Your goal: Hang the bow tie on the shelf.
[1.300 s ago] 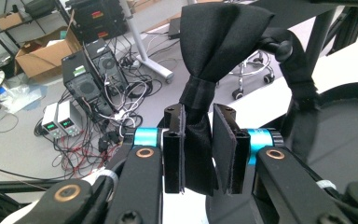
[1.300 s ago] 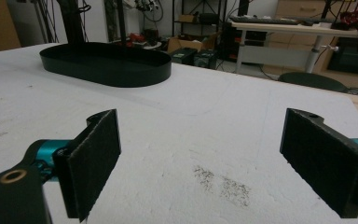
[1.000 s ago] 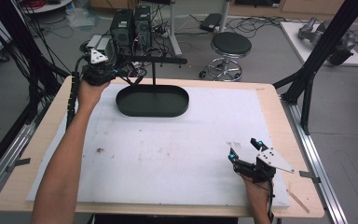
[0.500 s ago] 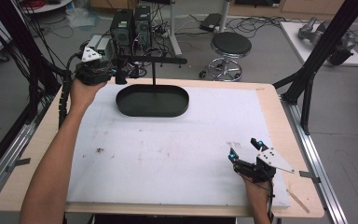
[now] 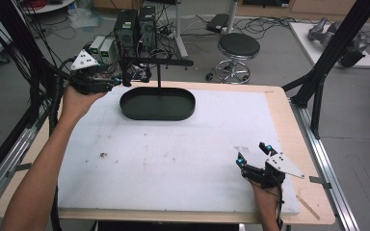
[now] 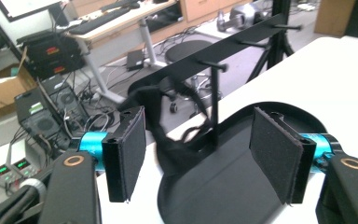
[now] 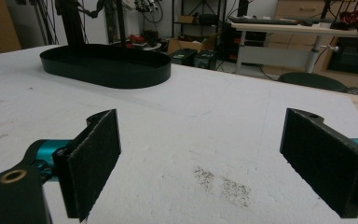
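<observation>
A black oval tray (image 5: 173, 111) sits at the table's far side with a thin post (image 5: 159, 79) and a black bar of pegs (image 5: 156, 61) above it. A limp black strap-like item (image 6: 168, 135) hangs from a peg (image 6: 213, 66) of the bar. My left gripper (image 5: 115, 83) is held just left of the stand. Its jaws have just been opening and now stand open (image 6: 198, 154), with nothing between the pads (image 6: 272, 149); the black item hangs beyond them. My right gripper (image 5: 252, 152) rests open at the table's near right, its pads (image 7: 98, 154) over the bare white mat (image 7: 205, 121).
The white mat (image 5: 173, 154) lies on a wooden tabletop (image 5: 289, 110) and bears a few dark smudges (image 5: 102, 155). Computer towers (image 5: 135, 24) and a round stool (image 5: 238, 46) stand on the floor beyond the far edge. Black frame struts (image 5: 327, 62) rise at the right.
My left gripper has drawn back to the left, away from the stand, and its jaws have opened. The black item stays on the peg. The right gripper has not moved.
</observation>
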